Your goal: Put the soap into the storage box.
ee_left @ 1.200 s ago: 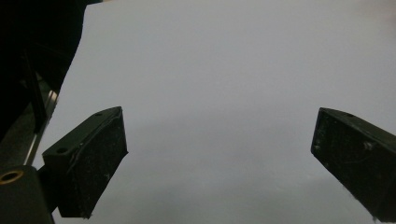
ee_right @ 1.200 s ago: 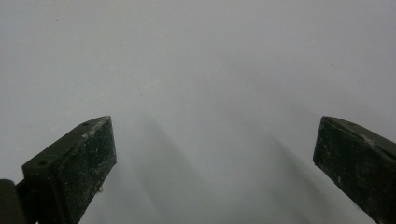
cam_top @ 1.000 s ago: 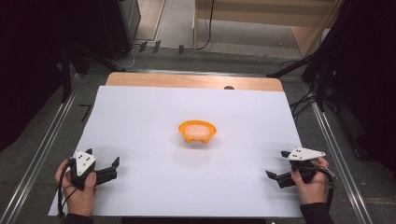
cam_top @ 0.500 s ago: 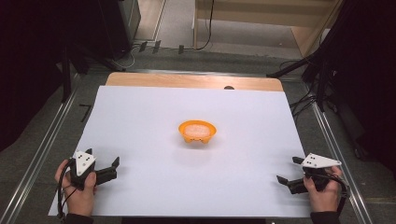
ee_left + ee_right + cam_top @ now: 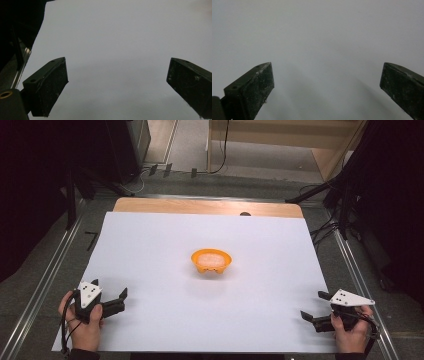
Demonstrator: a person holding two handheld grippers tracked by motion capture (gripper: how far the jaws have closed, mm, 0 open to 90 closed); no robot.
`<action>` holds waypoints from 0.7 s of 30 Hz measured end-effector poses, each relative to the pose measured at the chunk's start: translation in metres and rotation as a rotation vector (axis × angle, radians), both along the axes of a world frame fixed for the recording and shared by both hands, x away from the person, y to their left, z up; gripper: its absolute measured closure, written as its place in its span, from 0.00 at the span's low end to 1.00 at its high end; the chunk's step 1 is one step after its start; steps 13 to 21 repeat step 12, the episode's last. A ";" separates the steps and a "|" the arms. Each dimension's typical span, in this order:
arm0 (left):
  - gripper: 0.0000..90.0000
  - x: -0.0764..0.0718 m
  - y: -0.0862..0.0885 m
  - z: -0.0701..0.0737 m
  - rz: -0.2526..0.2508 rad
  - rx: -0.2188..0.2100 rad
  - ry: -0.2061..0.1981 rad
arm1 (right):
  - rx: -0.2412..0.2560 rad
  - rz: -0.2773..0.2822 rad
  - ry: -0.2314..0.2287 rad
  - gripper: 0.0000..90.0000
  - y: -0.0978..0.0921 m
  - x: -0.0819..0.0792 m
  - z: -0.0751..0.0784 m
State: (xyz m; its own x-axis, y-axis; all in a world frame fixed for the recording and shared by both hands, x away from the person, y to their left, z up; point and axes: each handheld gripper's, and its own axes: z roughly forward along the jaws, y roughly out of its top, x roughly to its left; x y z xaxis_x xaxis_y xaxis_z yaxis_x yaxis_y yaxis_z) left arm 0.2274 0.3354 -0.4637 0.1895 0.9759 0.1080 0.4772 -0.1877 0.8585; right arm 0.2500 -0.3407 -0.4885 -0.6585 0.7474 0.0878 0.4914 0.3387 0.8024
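Observation:
An orange bowl [image 5: 211,261] with something white in it sits near the middle of the white table sheet [image 5: 150,245]. My left gripper [image 5: 111,292] rests at the near left corner, held by a hand, open, jaws pointing right toward the middle. In the left gripper view the left gripper [image 5: 117,82] has its jaws wide apart over bare white sheet [image 5: 112,37]. My right gripper [image 5: 314,306] is at the near right corner, open, pointing left. The right gripper [image 5: 327,85] in its own view shows nothing between the jaws, just white sheet [image 5: 319,32].
A strip of wooden tabletop [image 5: 200,206] shows beyond the sheet's far edge. Metal rails [image 5: 47,280] run along both sides of the table. Dark stands and cables [image 5: 345,205] crowd the floor at the back right.
The right gripper has drawn back toward the near right corner of the sheet. The left gripper and the bowl have stayed put.

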 end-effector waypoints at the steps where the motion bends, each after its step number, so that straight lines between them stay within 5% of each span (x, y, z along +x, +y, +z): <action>1: 0.04 0.000 0.000 0.000 0.000 0.002 0.000 | 0.006 -0.001 -0.002 0.00 0.000 0.000 0.000; 21: 0.04 0.001 -0.001 0.000 0.001 0.002 0.009 | 0.016 -0.003 0.000 0.00 -0.001 -0.001 0.000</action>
